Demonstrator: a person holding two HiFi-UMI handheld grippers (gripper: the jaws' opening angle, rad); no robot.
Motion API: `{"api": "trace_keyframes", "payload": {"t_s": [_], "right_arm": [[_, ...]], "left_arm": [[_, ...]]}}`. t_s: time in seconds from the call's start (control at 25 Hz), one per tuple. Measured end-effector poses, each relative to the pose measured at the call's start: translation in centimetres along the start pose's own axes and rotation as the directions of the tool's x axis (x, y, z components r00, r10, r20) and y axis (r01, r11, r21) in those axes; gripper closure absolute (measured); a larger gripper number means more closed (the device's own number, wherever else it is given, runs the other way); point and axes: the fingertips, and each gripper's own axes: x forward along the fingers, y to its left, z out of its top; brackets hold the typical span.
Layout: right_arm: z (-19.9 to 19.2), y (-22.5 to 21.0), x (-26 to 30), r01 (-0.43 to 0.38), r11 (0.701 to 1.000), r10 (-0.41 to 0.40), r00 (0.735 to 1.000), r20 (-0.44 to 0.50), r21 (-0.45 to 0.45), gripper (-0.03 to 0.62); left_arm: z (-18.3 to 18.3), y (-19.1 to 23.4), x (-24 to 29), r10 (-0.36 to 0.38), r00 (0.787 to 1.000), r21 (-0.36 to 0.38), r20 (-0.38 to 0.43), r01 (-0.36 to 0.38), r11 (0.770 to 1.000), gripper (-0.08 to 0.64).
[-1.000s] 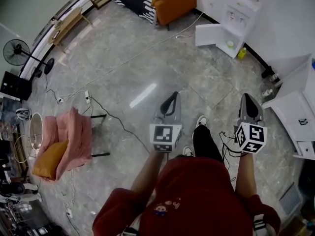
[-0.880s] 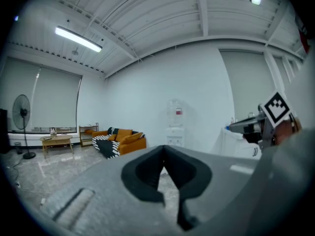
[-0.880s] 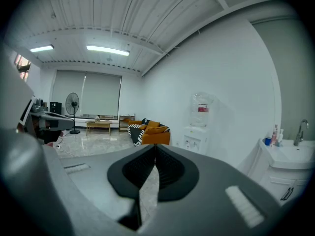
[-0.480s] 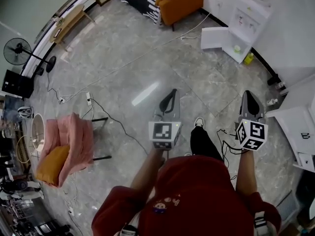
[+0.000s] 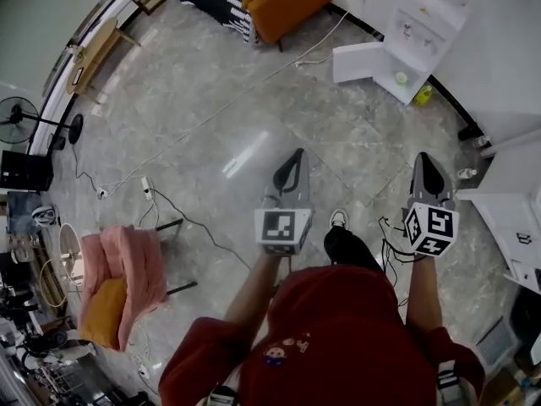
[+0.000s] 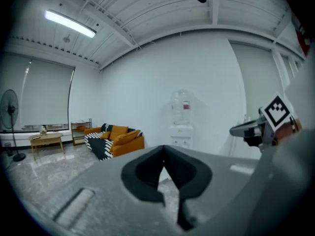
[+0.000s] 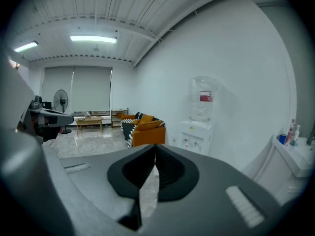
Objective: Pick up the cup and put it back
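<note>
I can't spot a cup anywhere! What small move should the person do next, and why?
Probably step toward the white water dispenser ahead: no cup clearly shows in any view, and the left gripper and right gripper are both shut and empty.

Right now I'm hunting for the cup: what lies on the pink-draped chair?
A mustard-yellow cushion lies on the pink-draped chair, nothing else visible. Its seat underneath is covered.

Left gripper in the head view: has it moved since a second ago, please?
Yes. The left gripper has gone forward, leaving the pink chair farther behind.
</note>
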Motion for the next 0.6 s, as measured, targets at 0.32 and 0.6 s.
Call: {"api": "trace_keyframes", "payload": {"t_s": [0.32, 0.6], "right_arm": [[2.7, -4.5, 8.2, 0.019, 1.000, -0.019, 1.000, -0.001, 0.018, 0.590], [3.8, -4.7, 13.6, 0.066, 0.997, -0.064, 0.997, -0.038, 0.042, 0.589]], "left_arm": [[2.1, 1.1, 11.2, -0.045, 0.998, 0.015, -0.033, 0.045, 0.999, 0.560], [3.2, 4.1, 17.3, -0.105, 0.994, 0.024, -0.029, 0.106, 0.994, 0.560]]}}
